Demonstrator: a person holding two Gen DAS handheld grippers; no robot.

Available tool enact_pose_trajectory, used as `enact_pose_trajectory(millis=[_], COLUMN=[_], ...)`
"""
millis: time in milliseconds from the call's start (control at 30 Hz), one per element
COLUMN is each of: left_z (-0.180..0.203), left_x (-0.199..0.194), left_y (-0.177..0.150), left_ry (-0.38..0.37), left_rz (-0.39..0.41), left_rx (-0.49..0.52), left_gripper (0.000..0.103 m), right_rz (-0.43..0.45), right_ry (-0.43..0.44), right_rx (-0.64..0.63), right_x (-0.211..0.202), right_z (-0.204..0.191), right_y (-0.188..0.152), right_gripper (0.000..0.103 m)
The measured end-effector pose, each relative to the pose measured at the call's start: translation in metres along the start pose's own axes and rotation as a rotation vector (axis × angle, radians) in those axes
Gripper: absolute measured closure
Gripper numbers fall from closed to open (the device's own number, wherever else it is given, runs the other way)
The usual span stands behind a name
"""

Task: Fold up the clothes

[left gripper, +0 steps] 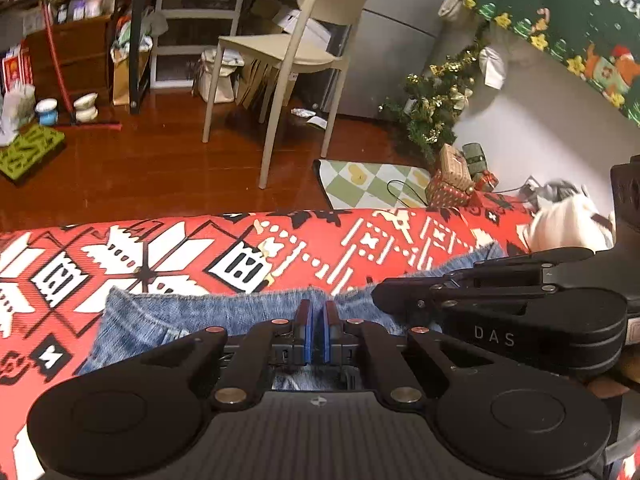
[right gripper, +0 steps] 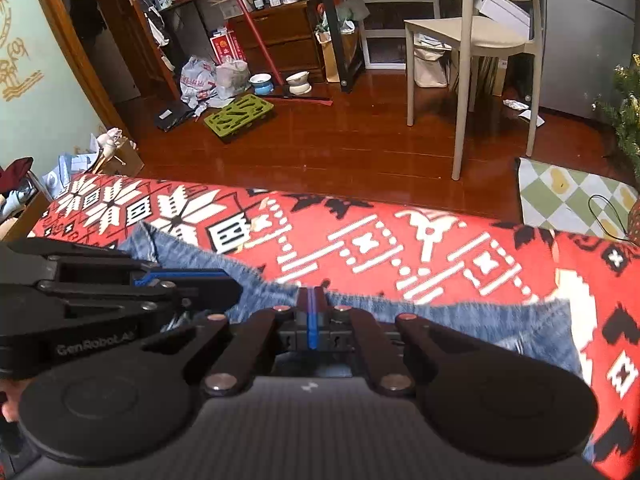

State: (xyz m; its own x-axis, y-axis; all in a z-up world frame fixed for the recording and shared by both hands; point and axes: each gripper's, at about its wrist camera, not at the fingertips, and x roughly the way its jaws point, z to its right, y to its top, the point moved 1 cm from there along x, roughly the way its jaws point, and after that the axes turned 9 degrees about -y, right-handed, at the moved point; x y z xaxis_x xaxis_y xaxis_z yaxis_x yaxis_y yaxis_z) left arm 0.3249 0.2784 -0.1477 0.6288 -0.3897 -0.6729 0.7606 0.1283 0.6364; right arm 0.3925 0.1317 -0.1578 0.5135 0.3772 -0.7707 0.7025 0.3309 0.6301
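Note:
A blue denim garment [left gripper: 200,312] [right gripper: 500,320] lies flat on a red, white and black patterned cover [left gripper: 320,240] [right gripper: 400,240]. My left gripper [left gripper: 319,312] is shut on the garment's far edge, its blue pads almost touching with a little peak of denim rising at the tips. Close to its right, my right gripper [right gripper: 312,300] is shut on the same edge, pads pressed together. Each view shows the other gripper from the side: the right gripper [left gripper: 378,296] and the left gripper [right gripper: 238,290]. The grippers hide the near part of the garment.
A white cloth [left gripper: 568,224] lies at the cover's right end. Beyond the far edge are a wooden floor, a beige chair [left gripper: 304,52] [right gripper: 480,32], a checkered mat [left gripper: 372,184], wrapped gift boxes [left gripper: 452,184] and a small Christmas tree [left gripper: 436,108].

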Motion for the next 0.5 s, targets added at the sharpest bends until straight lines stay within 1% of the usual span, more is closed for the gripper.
enact_pose_trajectory(millis=[167,267,300,433,500], left_z=[-0.004,-0.005,-0.003,0.006,0.01], left_x=[0.002,-0.001,-0.002,-0.005,-0.007], left_y=[0.003,0.007,0.008,0.012,0.014], left_ry=[-0.014,-0.015,-0.018,-0.031,-0.037], left_rz=[0.01,0.026,0.021,0.003,-0.006], left_rx=[-0.046,-0.082,-0.078,-0.061,-0.053], left_gripper=[0.098,0.098,0.098,0.098,0.098], right_rz=[-0.058,-0.081,-0.08,-0.043,-0.052], right_ry=[-0.01,-0.016,-0.015,0.014,0.006], right_rx=[-0.012,0.028,0.042,0.065,0.063], right_x=[0.021,0.024,0.023,0.004,-0.005], right_z=[-0.009,-0.009,-0.008,-0.001,0.009], right_y=[0.012,0.021,0.024,0.035,0.034], right_gripper=[0.103,0.103,0.1,0.1,0.1])
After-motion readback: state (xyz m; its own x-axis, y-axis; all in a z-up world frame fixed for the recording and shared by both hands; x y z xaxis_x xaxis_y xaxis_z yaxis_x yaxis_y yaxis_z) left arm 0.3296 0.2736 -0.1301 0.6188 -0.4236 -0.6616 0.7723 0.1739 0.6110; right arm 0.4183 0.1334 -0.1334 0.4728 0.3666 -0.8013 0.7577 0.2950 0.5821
